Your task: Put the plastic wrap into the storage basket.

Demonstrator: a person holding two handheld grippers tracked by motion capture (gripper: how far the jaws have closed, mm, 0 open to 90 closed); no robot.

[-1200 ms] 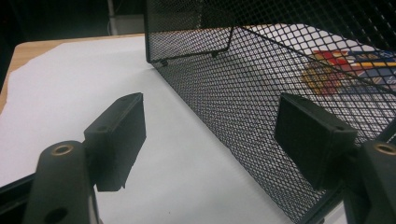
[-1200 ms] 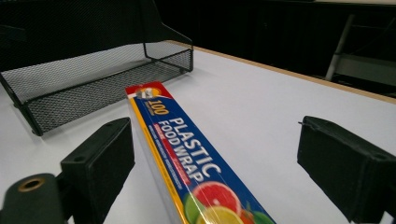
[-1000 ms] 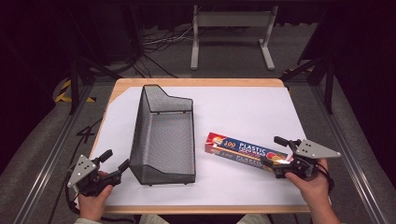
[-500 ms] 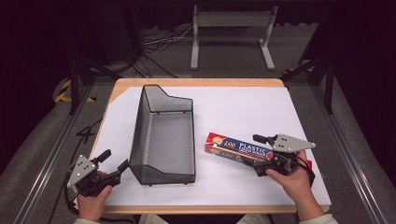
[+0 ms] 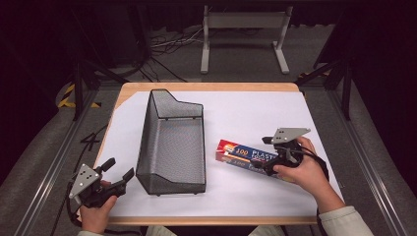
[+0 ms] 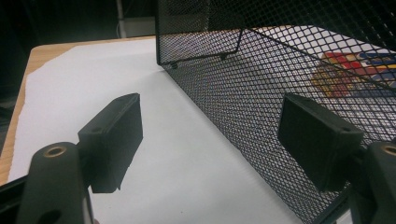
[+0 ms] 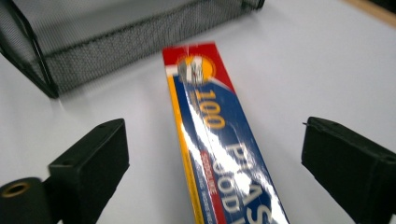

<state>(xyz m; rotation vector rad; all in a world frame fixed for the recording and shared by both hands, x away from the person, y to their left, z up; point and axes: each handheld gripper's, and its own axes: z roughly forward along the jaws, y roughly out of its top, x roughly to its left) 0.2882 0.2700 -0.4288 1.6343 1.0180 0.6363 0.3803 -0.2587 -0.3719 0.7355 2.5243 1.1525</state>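
Note:
A long plastic-wrap box (image 5: 241, 153), blue and red with "100" on it, lies flat on the white sheet to the right of a black wire-mesh basket (image 5: 146, 142). My right gripper (image 5: 265, 156) hovers over the box's right half, pointing left. In the right gripper view its jaws straddle the box (image 7: 210, 107) without touching; the gripper (image 7: 223, 154) is open and its jaws have just been opening. My left gripper (image 5: 118, 169) rests open at the front left, beside the basket's near corner (image 6: 243, 84), with nothing between its fingers (image 6: 116, 135).
A white sheet (image 5: 255, 110) covers the wooden table, whose edge (image 5: 206, 86) shows at the back. The basket (image 7: 116, 51) has nothing in it. A grey metal stand (image 5: 243, 19) and cables lie on the floor beyond. Bare sheet lies right of the box and behind it.
My right gripper has slid left along the box toward the basket. The left gripper, the basket and the box have stayed put.

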